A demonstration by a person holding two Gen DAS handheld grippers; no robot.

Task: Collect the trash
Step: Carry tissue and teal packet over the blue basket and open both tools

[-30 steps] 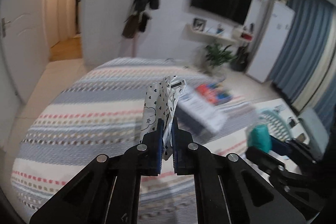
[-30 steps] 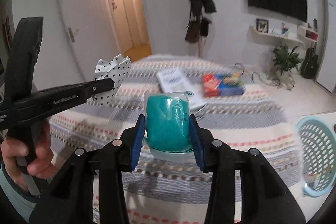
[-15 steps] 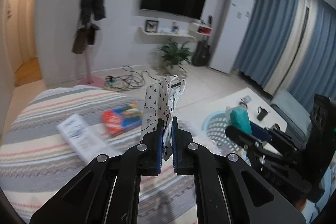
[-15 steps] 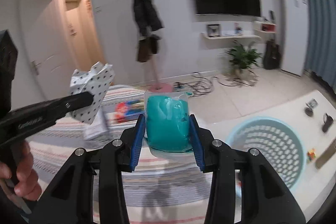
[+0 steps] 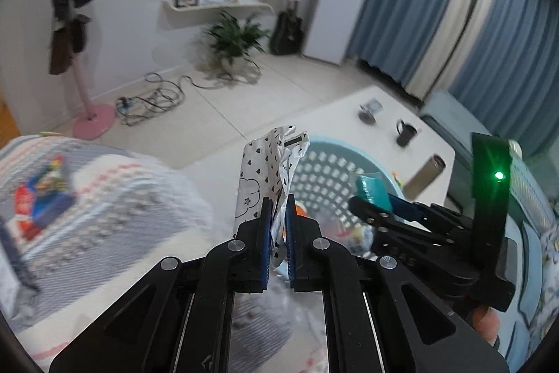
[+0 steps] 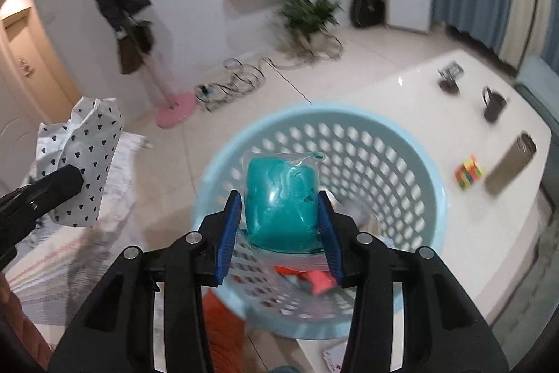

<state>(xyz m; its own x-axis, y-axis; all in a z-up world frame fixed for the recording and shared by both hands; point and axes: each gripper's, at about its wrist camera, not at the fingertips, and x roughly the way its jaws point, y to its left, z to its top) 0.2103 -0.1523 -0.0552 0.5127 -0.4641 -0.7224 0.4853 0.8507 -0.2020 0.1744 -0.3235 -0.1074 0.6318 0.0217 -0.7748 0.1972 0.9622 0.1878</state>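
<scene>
In the left wrist view, a blurred striped bedspread [image 5: 104,215] fills the left edge, with a red-and-blue box [image 5: 38,198] lying on it at mid left. At the upper left, dark clothes hang on a stand with a round pink base [image 5: 93,125], and tangled cables lie on the pale floor beside it. At centre, the left gripper [image 5: 277,222] is clamped on a crumpled white wrapper printed with small black hearts [image 5: 269,170], which sticks up between its blue-padded jaws. Just behind the wrapper stands a round light-blue perforated plastic basket [image 5: 328,163]. At the right of centre, the right gripper [image 5: 370,203] reaches in over the basket.

In the right wrist view, the heart-print wrapper sits at mid left, pinched by the black tip of the left gripper. At centre, the right gripper's blue jaws press on both sides of a teal lump sealed in a clear plastic pouch [image 6: 281,198], held directly above the basket's opening, where other scraps, one orange-red, lie at the bottom. At the right, a white table [image 6: 419,86] carries a black mug [image 6: 493,103], a multicoloured puzzle cube [image 6: 470,172] and a grey metal cylinder [image 6: 510,168].
</scene>
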